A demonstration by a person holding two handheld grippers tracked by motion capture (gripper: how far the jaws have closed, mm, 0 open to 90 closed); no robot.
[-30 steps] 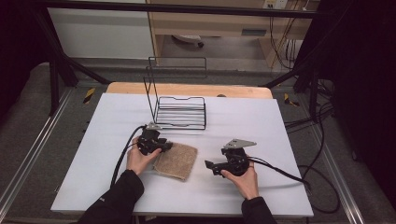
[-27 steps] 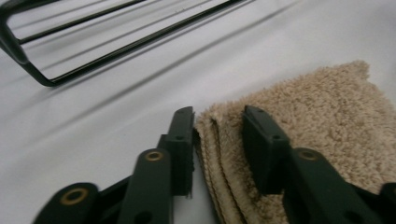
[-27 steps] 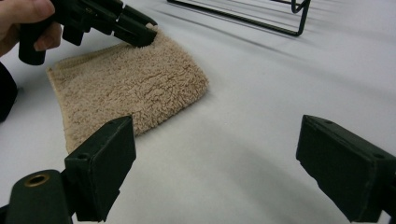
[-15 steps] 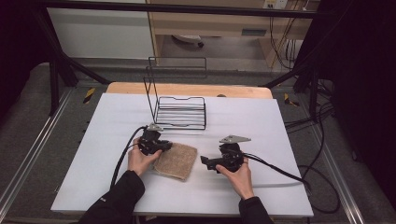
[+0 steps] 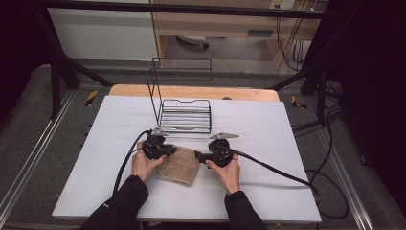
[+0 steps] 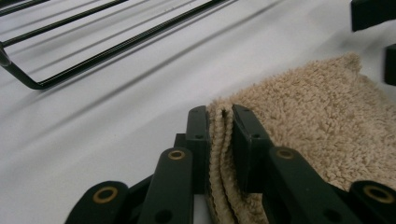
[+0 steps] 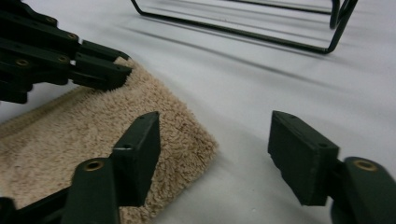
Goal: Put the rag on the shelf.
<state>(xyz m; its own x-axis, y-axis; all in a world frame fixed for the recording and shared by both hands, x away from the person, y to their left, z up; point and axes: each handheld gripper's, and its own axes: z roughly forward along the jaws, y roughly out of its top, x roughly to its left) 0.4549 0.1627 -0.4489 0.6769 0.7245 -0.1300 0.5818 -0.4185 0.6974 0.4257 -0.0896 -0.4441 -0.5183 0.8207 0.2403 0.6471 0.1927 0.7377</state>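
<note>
- Right now I see a tan towel (image 5: 179, 165) lying folded on the white table (image 5: 287, 134), between my two grippers.
- My left gripper (image 6: 219, 135) is clamped on the towel's folded edge; in the left gripper view the layered hem is pinched upright between the two black jaws, and the rest of the cloth spreads away to the right of them.
- In the high view the left gripper (image 5: 165, 149) sits at the towel's left upper corner, with the left hand (image 5: 143, 165) wrapped around it from behind.
- My right gripper (image 7: 215, 154) is spread wide, holding nothing; in the right gripper view its left jaw stands over the towel's near corner while its right jaw stands over bare table just beyond that corner.
- In the high view the right gripper (image 5: 201, 155) points at the towel's right upper corner, with the right hand (image 5: 229, 167) behind it.
- A black wire rack (image 5: 184, 115) stands on the table just past both grippers, apart from the towel; its base bars cross the top of both gripper views.
- A black cable (image 5: 273, 167) trails from the right gripper off to the right across the table.
</note>
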